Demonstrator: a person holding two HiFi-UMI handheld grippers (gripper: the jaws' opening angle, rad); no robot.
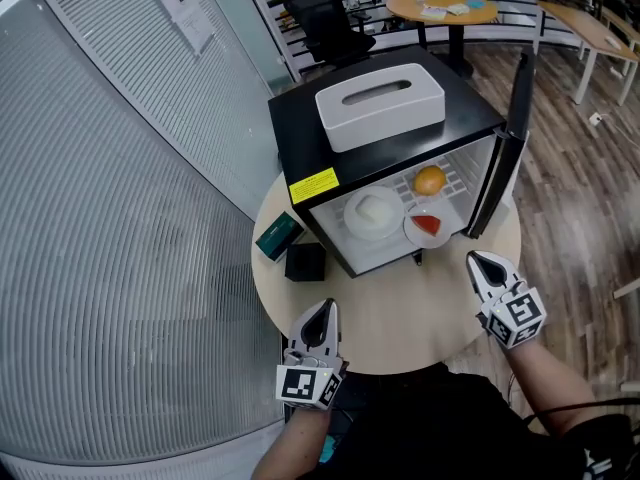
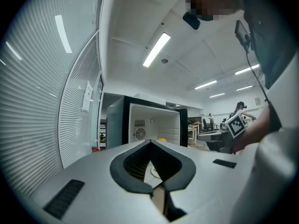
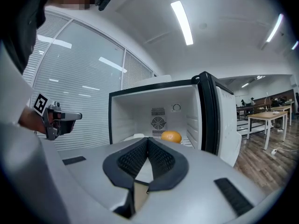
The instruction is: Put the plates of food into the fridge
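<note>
A small black fridge (image 1: pixel 300 128) stands on the round table (image 1: pixel 400 318) with its door (image 1: pixel 505 158) swung open to the right. Inside lie a white plate of pale food (image 1: pixel 371 213), a small plate with a red slice (image 1: pixel 427 226) and an orange (image 1: pixel 429 180). The orange (image 3: pixel 171 136) also shows in the right gripper view. My left gripper (image 1: pixel 322 315) is shut and empty near the table's front left edge. My right gripper (image 1: pixel 481 262) is shut and empty in front of the fridge door, tips pointing at the fridge.
A white tissue box (image 1: pixel 380 103) sits on top of the fridge. A green box (image 1: pixel 279 235) and a black box (image 1: pixel 305 262) lie on the table left of the fridge. A ribbed glass wall (image 1: pixel 110 218) runs along the left. Tables and a chair (image 1: pixel 325 18) stand behind.
</note>
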